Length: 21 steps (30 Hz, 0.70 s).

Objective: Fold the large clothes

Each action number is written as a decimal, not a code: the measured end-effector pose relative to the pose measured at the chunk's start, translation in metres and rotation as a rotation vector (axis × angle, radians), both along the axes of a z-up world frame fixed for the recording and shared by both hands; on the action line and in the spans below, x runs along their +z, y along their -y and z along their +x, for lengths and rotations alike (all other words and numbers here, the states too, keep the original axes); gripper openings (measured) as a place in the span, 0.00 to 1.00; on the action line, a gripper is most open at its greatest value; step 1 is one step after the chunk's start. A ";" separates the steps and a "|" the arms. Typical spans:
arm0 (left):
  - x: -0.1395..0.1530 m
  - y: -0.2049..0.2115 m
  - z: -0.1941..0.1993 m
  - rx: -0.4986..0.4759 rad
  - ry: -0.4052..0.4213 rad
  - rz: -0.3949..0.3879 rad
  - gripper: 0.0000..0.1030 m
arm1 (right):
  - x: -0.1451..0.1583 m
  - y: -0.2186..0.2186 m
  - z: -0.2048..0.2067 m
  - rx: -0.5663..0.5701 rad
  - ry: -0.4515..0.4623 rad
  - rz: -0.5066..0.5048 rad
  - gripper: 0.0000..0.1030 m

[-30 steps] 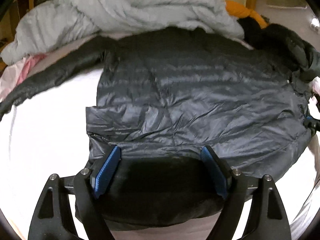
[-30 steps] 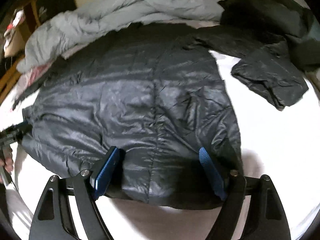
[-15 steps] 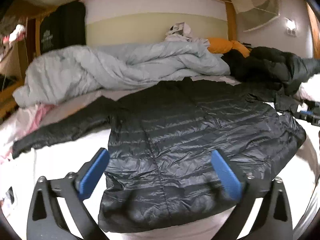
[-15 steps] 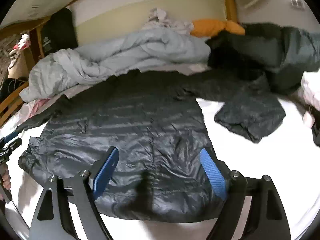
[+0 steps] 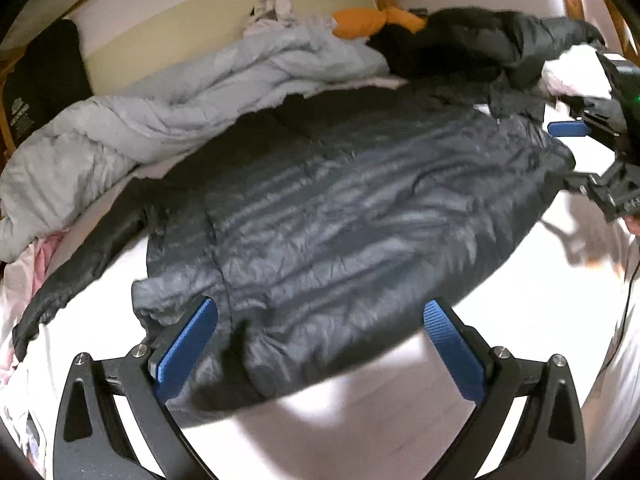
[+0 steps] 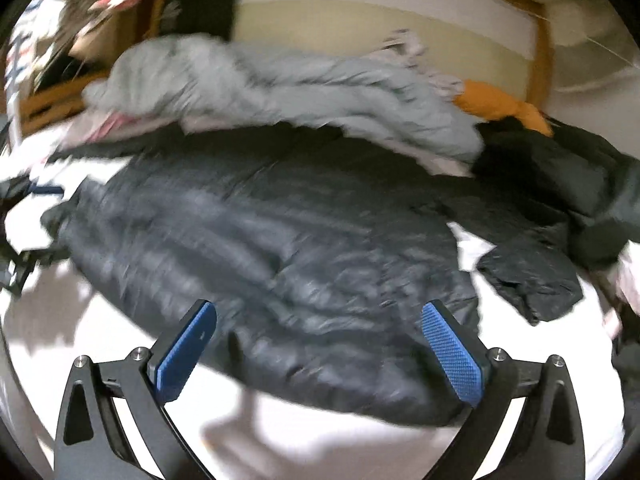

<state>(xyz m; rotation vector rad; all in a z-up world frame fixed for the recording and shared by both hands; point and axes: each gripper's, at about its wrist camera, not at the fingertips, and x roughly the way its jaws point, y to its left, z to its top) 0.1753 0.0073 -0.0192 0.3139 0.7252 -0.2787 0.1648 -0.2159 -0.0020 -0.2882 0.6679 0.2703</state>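
A dark grey quilted down jacket (image 5: 340, 208) (image 6: 260, 240) lies spread flat on the white bed sheet (image 5: 500, 340). One sleeve (image 5: 80, 264) trails left and the other sleeve (image 6: 532, 280) lies crumpled to the right. My left gripper (image 5: 320, 344) hovers open above the jacket's near hem, blue pads (image 5: 188, 344) wide apart and touching nothing. My right gripper (image 6: 320, 344) hangs over the hem's other end; its jaws are opening, and no cloth is pinched between them. Each gripper shows at the other view's edge: the right gripper (image 5: 592, 152), the left gripper (image 6: 20, 232).
A light grey duvet (image 5: 180, 104) is bunched along the far side of the bed. An orange bundle (image 5: 372, 22) and a black coat (image 5: 480, 48) lie at the back right. Pink cloth (image 5: 44, 248) sits at the left edge. A wooden bed frame (image 6: 540, 40) borders the headboard.
Both grippers have drawn back and up from the jacket's hem and rolled. Their jaws have spread wider and the hem now lies free on the sheet.
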 end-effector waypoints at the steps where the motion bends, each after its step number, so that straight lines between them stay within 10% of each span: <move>1: -0.004 0.000 0.001 0.001 -0.022 0.006 1.00 | -0.004 -0.003 0.000 0.033 -0.030 -0.007 1.00; 6: -0.031 0.006 0.008 0.021 -0.102 0.103 1.00 | -0.027 -0.019 -0.001 0.080 -0.112 -0.113 1.00; 16: -0.033 -0.042 0.029 0.276 -0.047 0.111 0.98 | -0.042 0.008 0.018 -0.177 -0.036 -0.343 1.00; 18: -0.032 -0.049 0.030 0.264 -0.072 0.049 0.76 | -0.040 0.014 0.020 -0.234 0.007 -0.389 0.99; 20: -0.030 -0.046 0.026 0.234 -0.087 0.028 0.54 | -0.037 0.015 0.021 -0.221 0.002 -0.365 0.78; 21: -0.029 -0.043 0.024 0.233 -0.085 0.037 0.38 | -0.036 0.016 0.021 -0.197 -0.016 -0.327 0.51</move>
